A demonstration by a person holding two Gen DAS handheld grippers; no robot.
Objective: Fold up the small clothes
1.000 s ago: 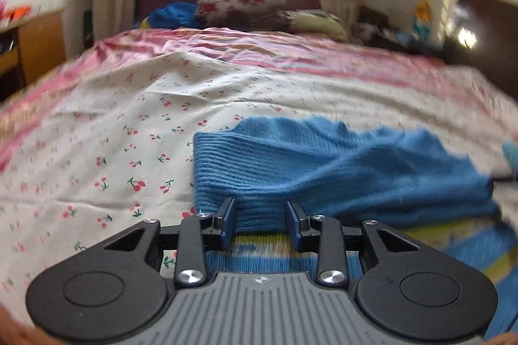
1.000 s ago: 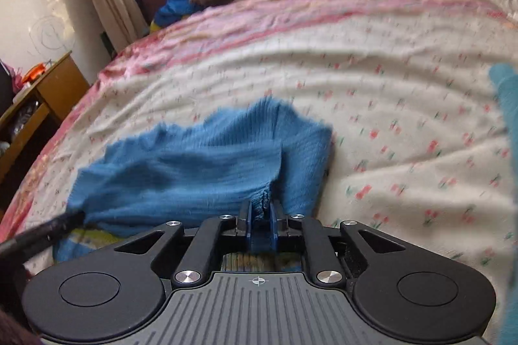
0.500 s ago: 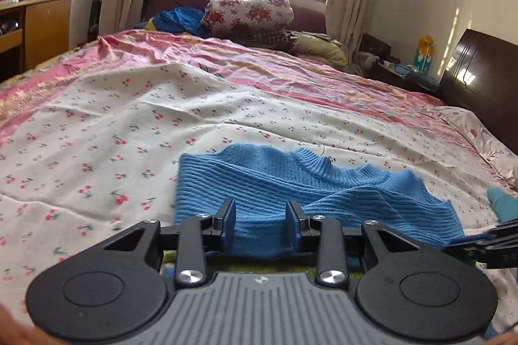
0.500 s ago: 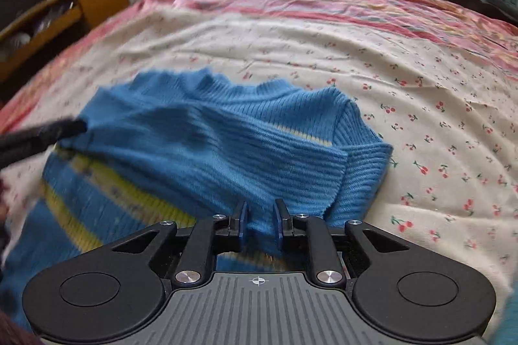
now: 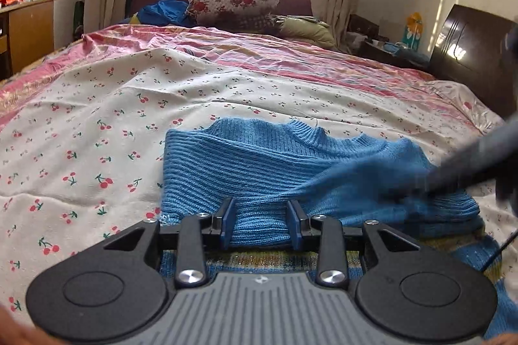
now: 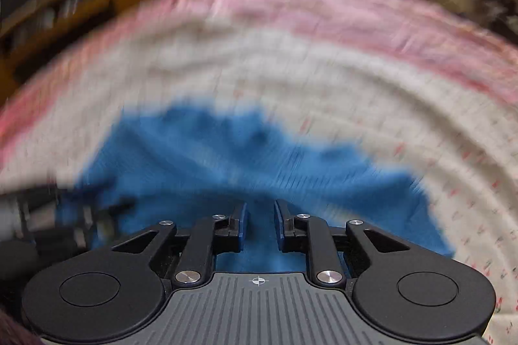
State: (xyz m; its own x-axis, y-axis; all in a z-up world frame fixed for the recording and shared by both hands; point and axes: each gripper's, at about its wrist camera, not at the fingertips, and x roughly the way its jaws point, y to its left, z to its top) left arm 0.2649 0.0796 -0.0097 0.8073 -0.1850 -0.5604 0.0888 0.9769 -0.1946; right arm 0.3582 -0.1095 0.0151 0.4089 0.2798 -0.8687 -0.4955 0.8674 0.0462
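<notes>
A small blue knit sweater (image 5: 259,163) lies on the bed (image 5: 97,118), spread over a white sheet printed with red cherries, with a pink strip of bedding farther back. Its ribbed collar faces the far side of the bed, and its upper part is folded over toward the near side, where a yellow and blue striped part shows beneath the fold.

In the left wrist view, the left gripper (image 5: 261,227) sits low over the near edge of the fold. Its two blue-padded fingers (image 5: 227,223) stand moderately apart, and a bunched ridge of the blue knit fills the gap between them, touching both pads; the fingers hold that fold of the sweater. The knit runs away from them toward the collar and off to the right, where the cloth is blurred. At the right edge of this view a dark, blurred bar crosses above the sweater; it looks like part of the other tool, though the blur hides detail.

The right wrist view is heavily smeared by motion. The right gripper (image 6: 261,225) points down over the sweater (image 6: 259,157), its fingers (image 6: 241,223) set narrowly apart and opening. Blue knit shows in the gap and beyond the tips, but I cannot tell whether the pads press on it.
</notes>
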